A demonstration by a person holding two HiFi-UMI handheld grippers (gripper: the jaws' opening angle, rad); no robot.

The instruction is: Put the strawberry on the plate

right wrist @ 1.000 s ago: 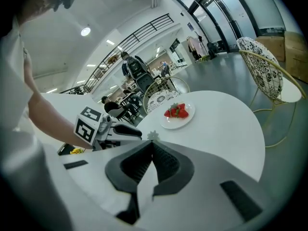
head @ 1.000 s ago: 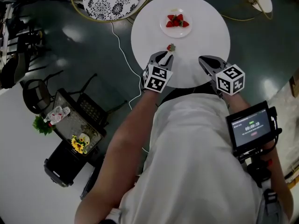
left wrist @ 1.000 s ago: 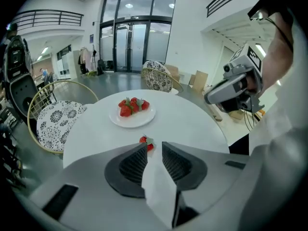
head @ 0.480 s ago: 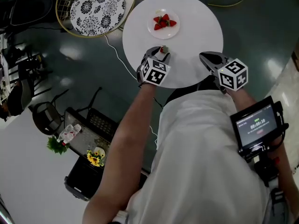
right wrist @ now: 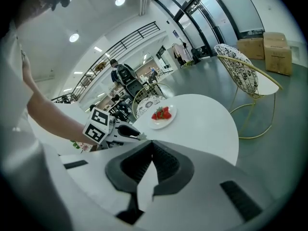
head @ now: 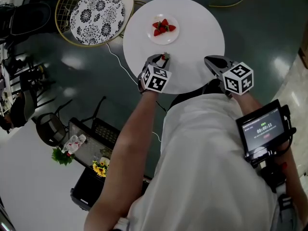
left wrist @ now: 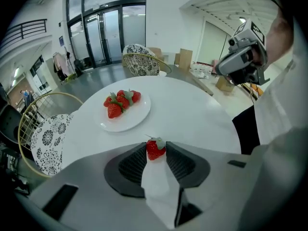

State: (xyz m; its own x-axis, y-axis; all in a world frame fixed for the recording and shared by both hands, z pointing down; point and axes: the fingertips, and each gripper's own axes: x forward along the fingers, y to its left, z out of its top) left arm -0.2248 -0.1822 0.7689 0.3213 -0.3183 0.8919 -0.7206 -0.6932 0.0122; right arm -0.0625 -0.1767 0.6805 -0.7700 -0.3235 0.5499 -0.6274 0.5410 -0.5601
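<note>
A white plate (head: 169, 35) with several strawberries (head: 163, 26) stands on the far half of the round white table (head: 197, 37). One red strawberry (left wrist: 155, 150) with a green cap sits between the tips of my left gripper (left wrist: 156, 145). Its jaws have just been closing and both pads touch the berry. In the head view that gripper (head: 163, 58) is low over the table's near left part, short of the plate. My right gripper (head: 208, 60) hovers at the near right edge, shut and empty (right wrist: 151, 142). The plate (left wrist: 126, 121) lies just beyond the held berry.
A wire chair with a black-and-white patterned cushion (head: 94, 16) stands left of the table, and a white cable (head: 121, 57) runs on the dark floor. A second wire chair (right wrist: 240, 71) stands to the right. A small screen (head: 260, 129) hangs at the person's right side.
The strawberry lay on the table just ahead of the left gripper. That gripper has come down and forward, and the berry is now between its jaw tips. The right gripper has drifted slightly.
</note>
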